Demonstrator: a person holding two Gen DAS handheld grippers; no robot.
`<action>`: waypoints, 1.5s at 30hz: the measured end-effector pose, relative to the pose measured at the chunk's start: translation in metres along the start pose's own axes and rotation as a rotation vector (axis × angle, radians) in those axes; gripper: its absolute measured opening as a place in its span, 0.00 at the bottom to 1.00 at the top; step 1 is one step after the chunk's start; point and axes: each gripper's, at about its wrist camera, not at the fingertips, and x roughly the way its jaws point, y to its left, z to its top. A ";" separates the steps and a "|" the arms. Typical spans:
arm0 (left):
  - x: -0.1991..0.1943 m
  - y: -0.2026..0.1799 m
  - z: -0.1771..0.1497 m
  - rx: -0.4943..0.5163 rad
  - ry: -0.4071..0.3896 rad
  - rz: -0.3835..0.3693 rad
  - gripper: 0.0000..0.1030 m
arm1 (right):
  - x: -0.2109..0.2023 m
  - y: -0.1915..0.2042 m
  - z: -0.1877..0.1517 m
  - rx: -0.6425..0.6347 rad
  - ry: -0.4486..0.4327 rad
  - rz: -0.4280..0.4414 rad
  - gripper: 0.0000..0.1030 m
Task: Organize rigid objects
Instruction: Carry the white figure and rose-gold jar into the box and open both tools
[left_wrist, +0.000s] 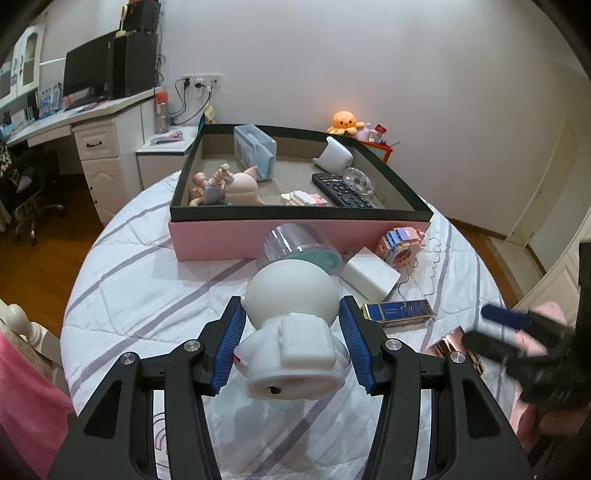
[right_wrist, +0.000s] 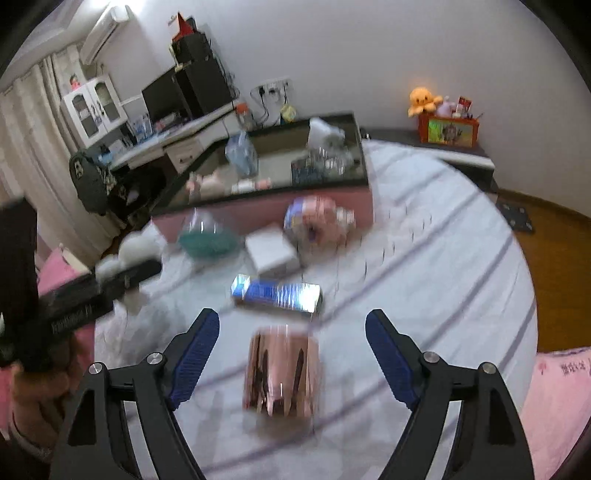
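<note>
We've got the left tongs (left_wrist: 291, 339) clamped on the white astronaut figurine (left_wrist: 291, 332), right tongs (right_wrist: 291, 354) wide open and empty over the rose-gold box (right_wrist: 282, 373); storage box (left_wrist: 295, 236) at 12 o'clock part-filled, several items left on the bed (left_wrist: 147, 295).

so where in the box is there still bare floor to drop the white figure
Bare floor shows mid-box, between the blue container and the white holder. The near strip is crowded: dolls, remote. The left tongs bracket the white figure.
</note>
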 end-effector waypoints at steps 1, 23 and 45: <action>0.000 -0.001 -0.001 0.000 0.002 -0.002 0.52 | 0.004 0.002 -0.004 -0.013 0.020 -0.014 0.80; -0.018 0.002 0.010 0.005 -0.053 0.012 0.52 | 0.002 0.024 0.023 -0.106 -0.015 0.004 0.47; 0.011 0.010 0.111 0.043 -0.165 0.027 0.52 | 0.013 0.027 0.137 -0.146 -0.157 0.000 0.47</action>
